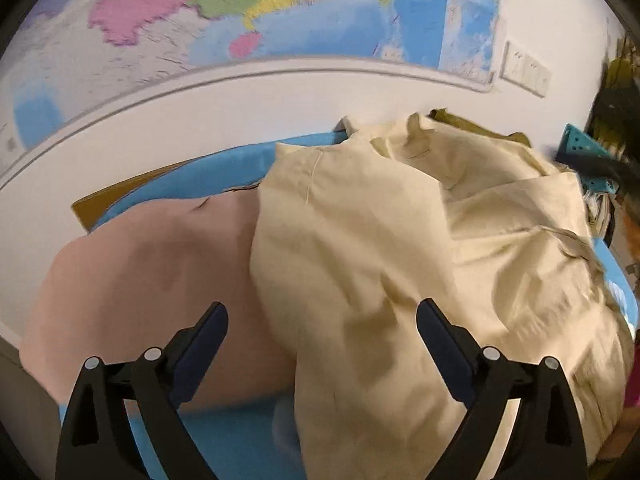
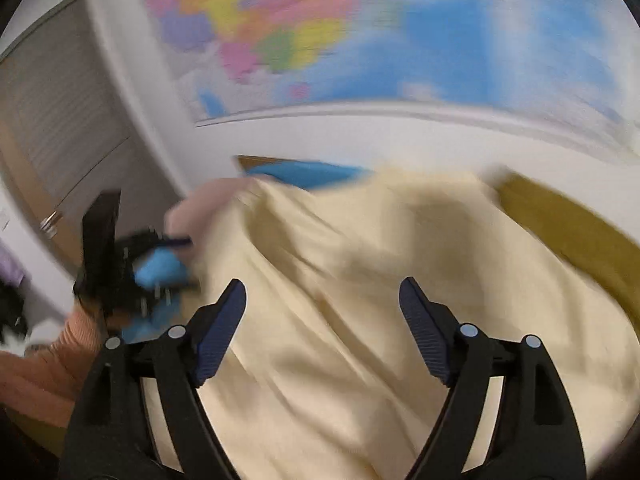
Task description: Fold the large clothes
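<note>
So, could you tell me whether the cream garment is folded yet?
Not folded: the cream garment lies bunched in loose, uneven creases over the blue surface.

From the left wrist we look forward and down between the open fingers of the left gripper [image 1: 322,326], close over a cream cloth [image 1: 420,264] lying beside a pink cloth [image 1: 152,280] on a blue mat [image 1: 224,168]. Ahead we face a white wall with a map [image 1: 256,12]. From the right wrist we look forward along the right gripper [image 2: 322,302], its fingers also apart, just as near, with the cream cloth [image 2: 360,264] filling the lower frame; this view is blurred. Both views share the cream cloth, pink cloth [image 2: 200,208], mat [image 2: 304,172] and map [image 2: 360,36]. The right view also catches the left gripper [image 2: 120,272] at its left edge.
</note>
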